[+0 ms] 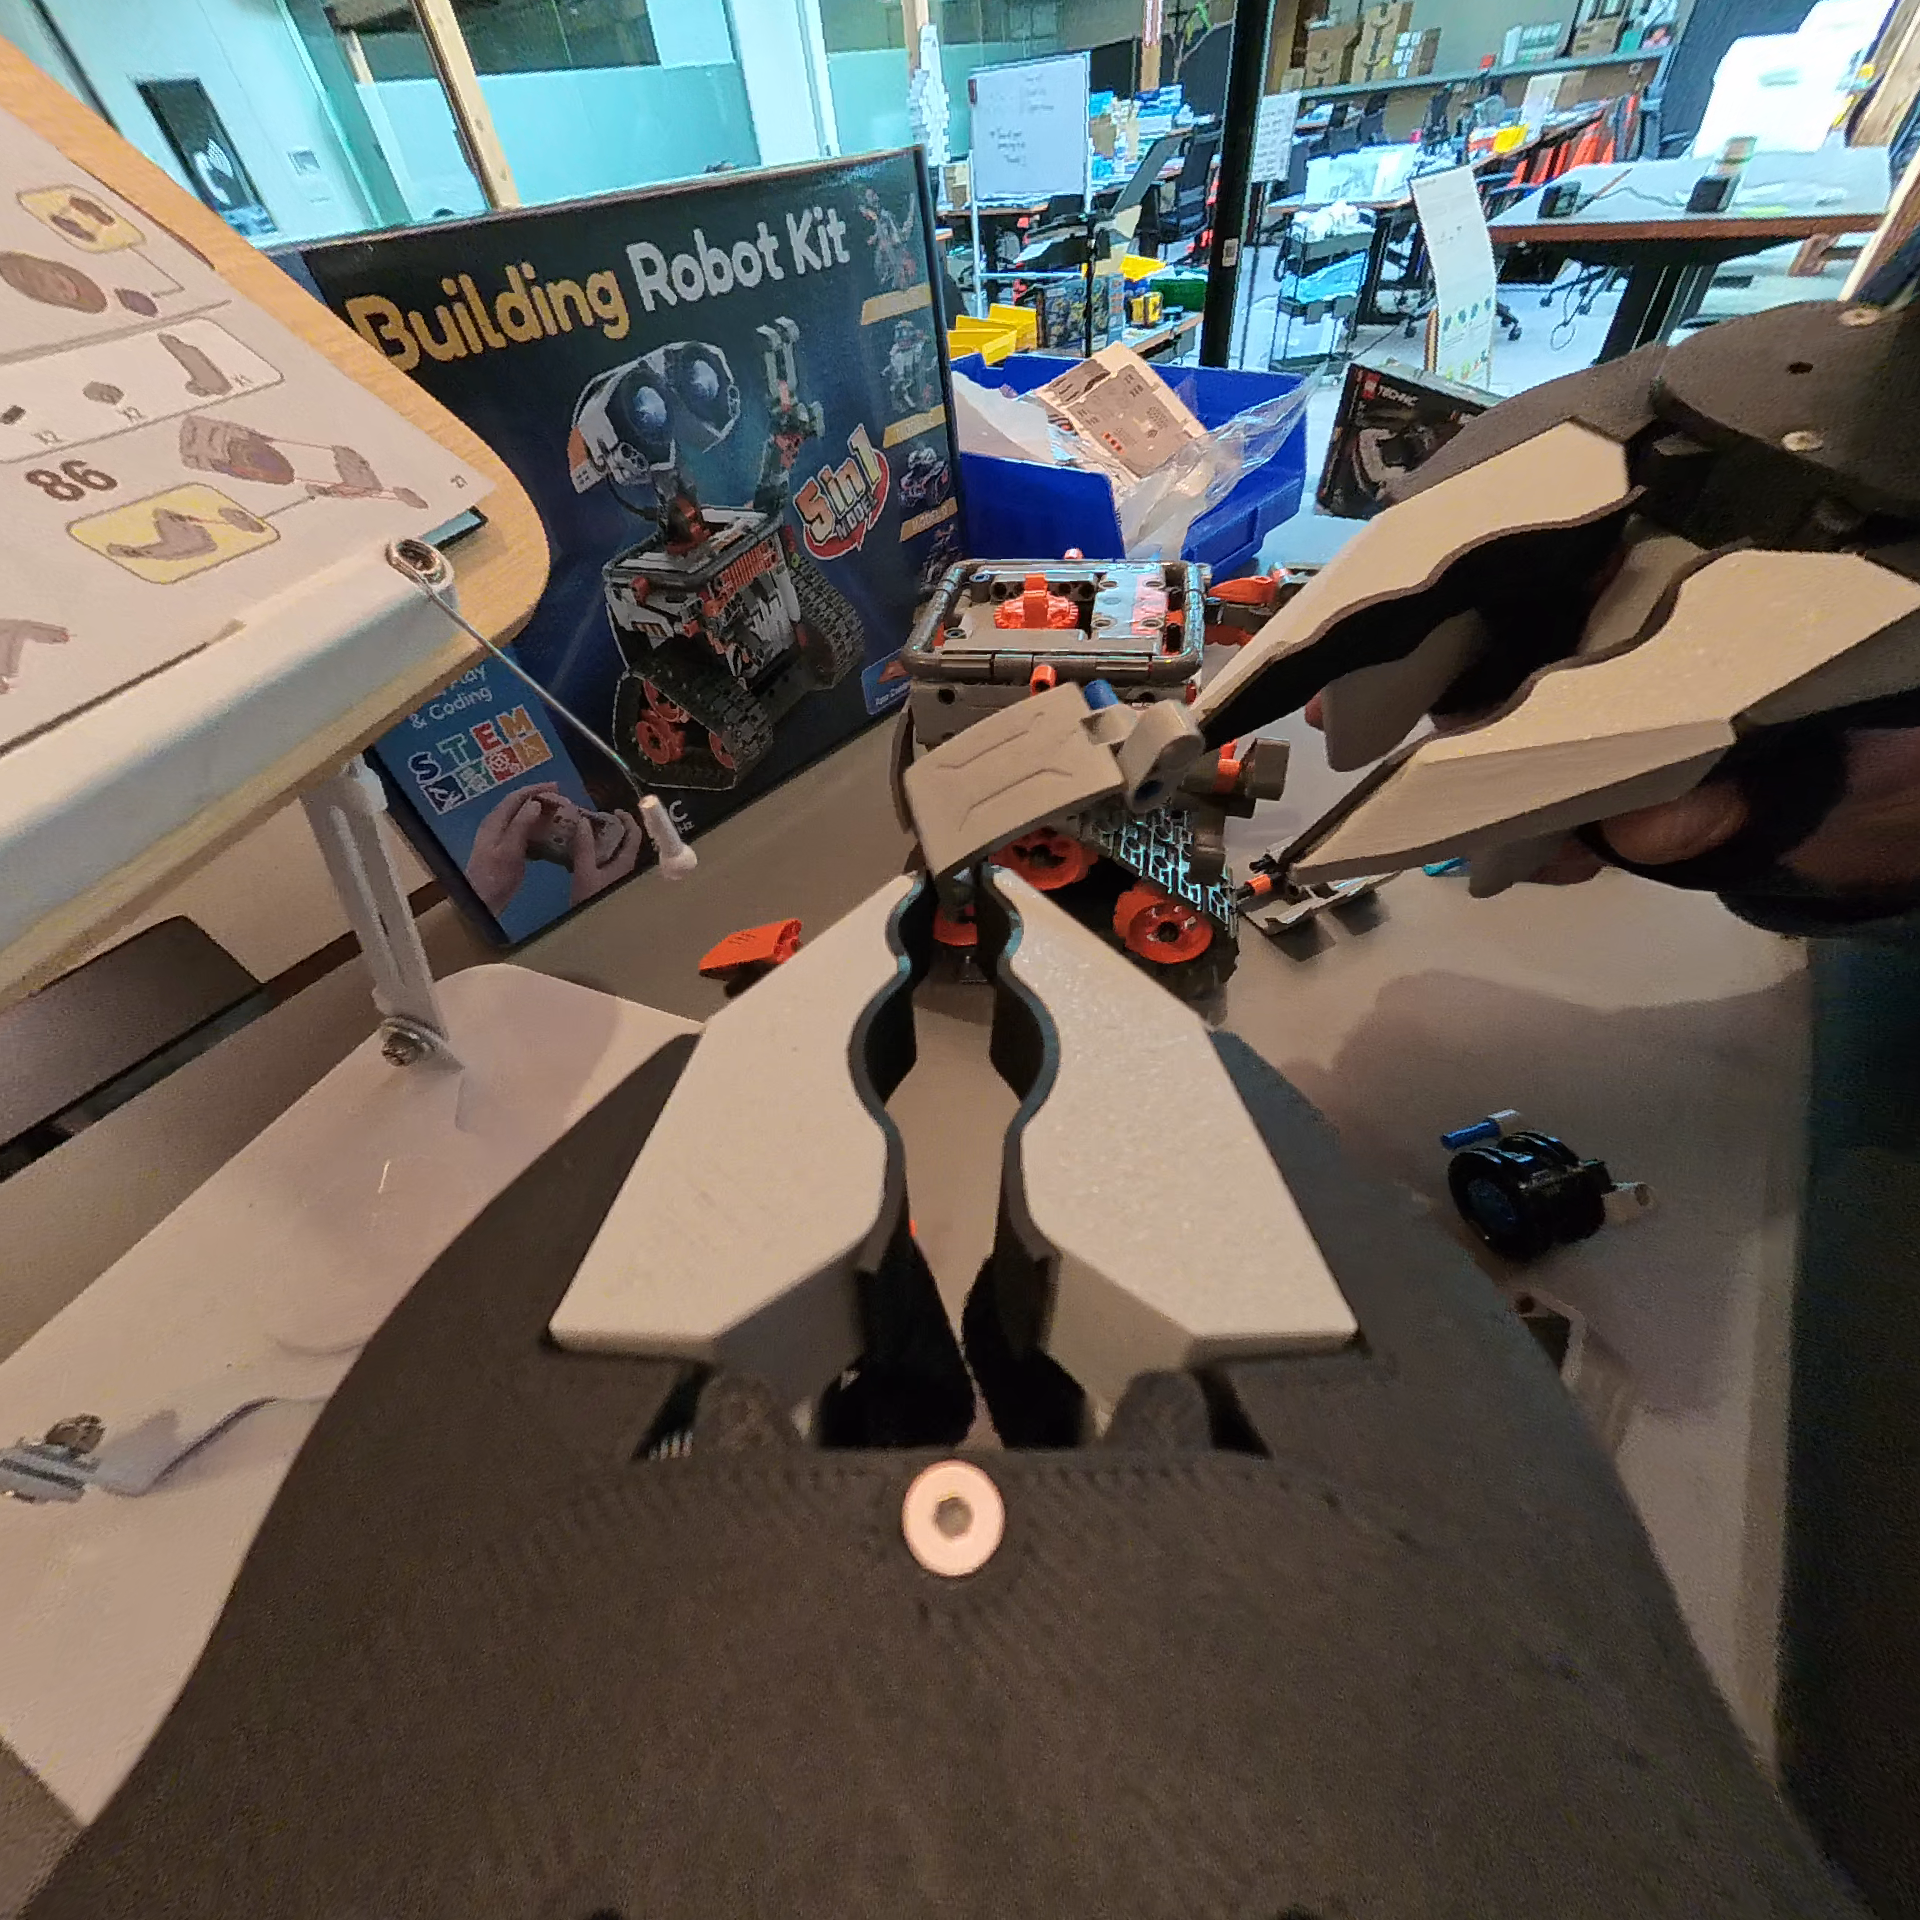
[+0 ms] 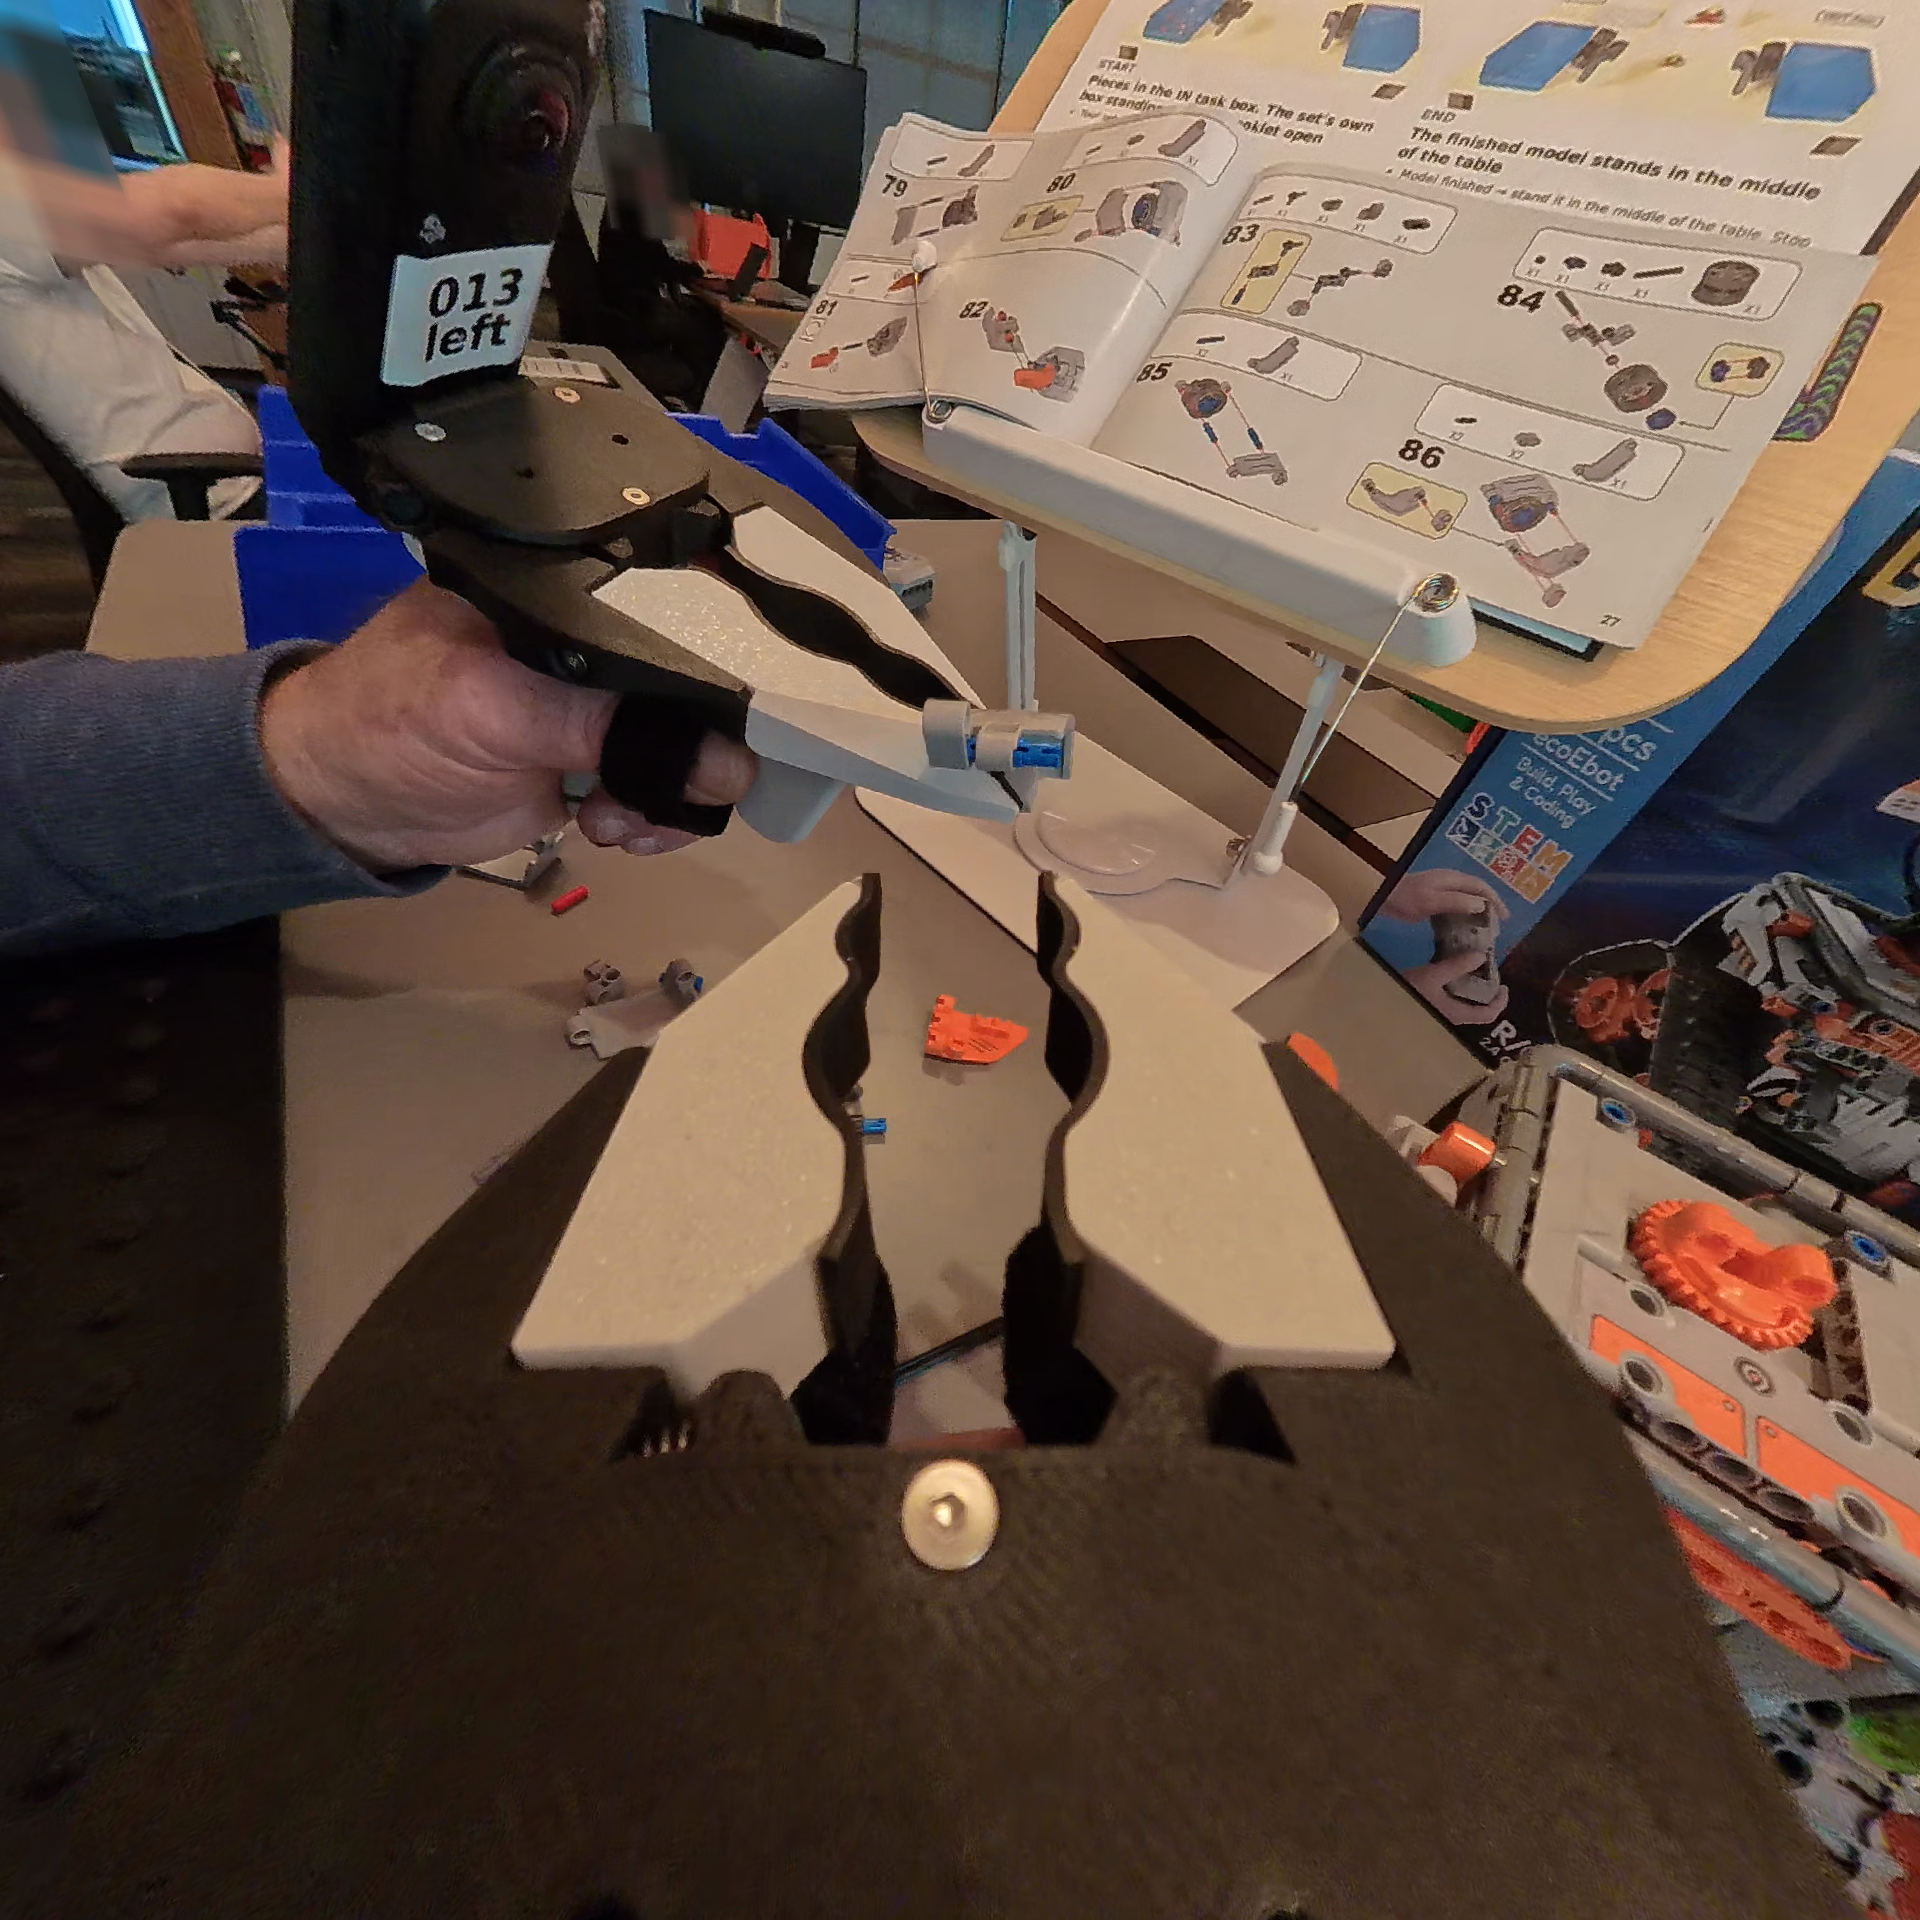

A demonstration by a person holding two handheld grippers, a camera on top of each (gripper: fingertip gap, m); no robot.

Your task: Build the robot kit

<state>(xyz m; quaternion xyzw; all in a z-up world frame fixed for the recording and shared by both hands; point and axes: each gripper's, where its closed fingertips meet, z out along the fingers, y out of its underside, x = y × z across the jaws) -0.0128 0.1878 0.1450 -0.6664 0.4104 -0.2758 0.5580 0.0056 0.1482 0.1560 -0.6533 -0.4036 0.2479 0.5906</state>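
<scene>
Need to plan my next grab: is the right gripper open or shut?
Open. The right gripper has its fingers well apart, with only bare table showing between them and nothing gripped.

Grey panel piece (image 1: 1013,774) with blue pins, orange-wheeled grey model (image 1: 1070,727) — blue bin (image 1: 1049,488), orange wedge (image 2: 971,1032).

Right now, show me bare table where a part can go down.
Bare tabletop lies between the tracked model and the black wheel; another patch runs from the loose grey parts to the table edge. Around the model's tracks it is crowded.
</scene>
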